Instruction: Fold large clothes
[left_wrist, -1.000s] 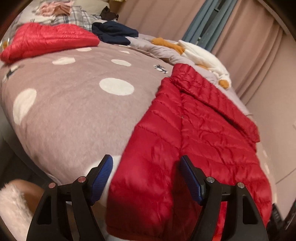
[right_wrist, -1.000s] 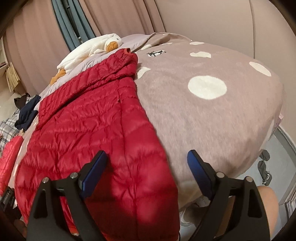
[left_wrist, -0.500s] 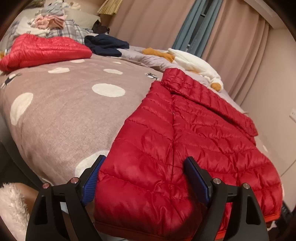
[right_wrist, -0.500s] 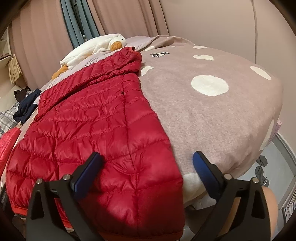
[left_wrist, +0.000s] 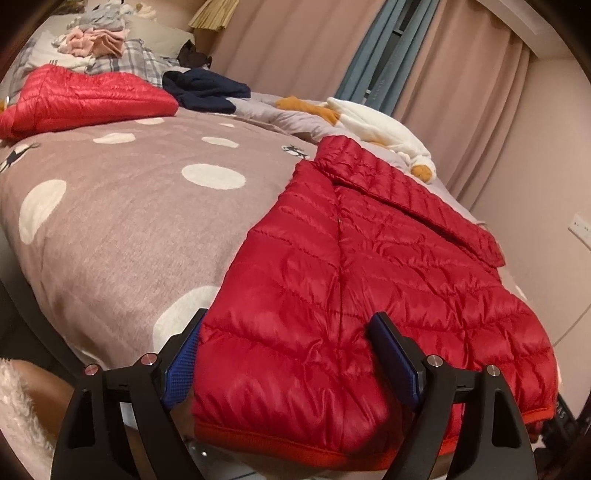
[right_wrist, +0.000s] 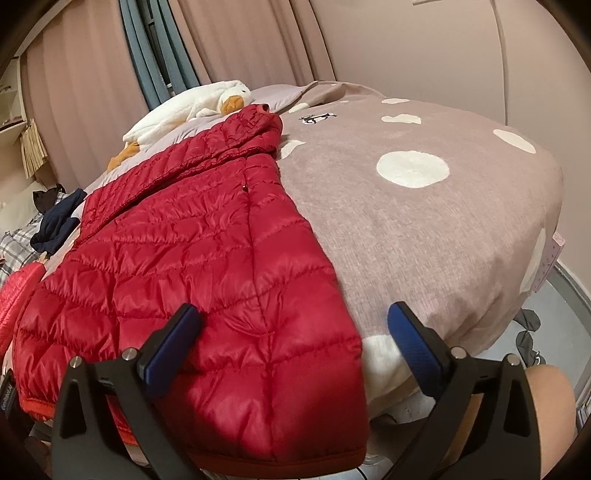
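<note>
A red quilted down jacket (left_wrist: 369, 288) lies flat on the bed with its hem hanging over the near edge; it also shows in the right wrist view (right_wrist: 207, 280). Its collar points away toward the curtains. My left gripper (left_wrist: 291, 365) is open, its blue pads either side of the jacket's left hem corner, not closed on it. My right gripper (right_wrist: 295, 347) is open, its left pad over the jacket's right hem corner and its right pad over the blanket.
The bed carries a taupe blanket with white dots (left_wrist: 110, 221). A second red jacket, folded (left_wrist: 81, 99), a navy garment (left_wrist: 207, 88) and a pile of clothes (left_wrist: 96, 40) lie at the far left. A white plush duck (right_wrist: 192, 107) lies by the curtains. My knee (right_wrist: 546, 406) is at lower right.
Both grippers have dropped lower and come closer to the jacket's hem, which now sits between the pads. The jacket itself has not moved.
</note>
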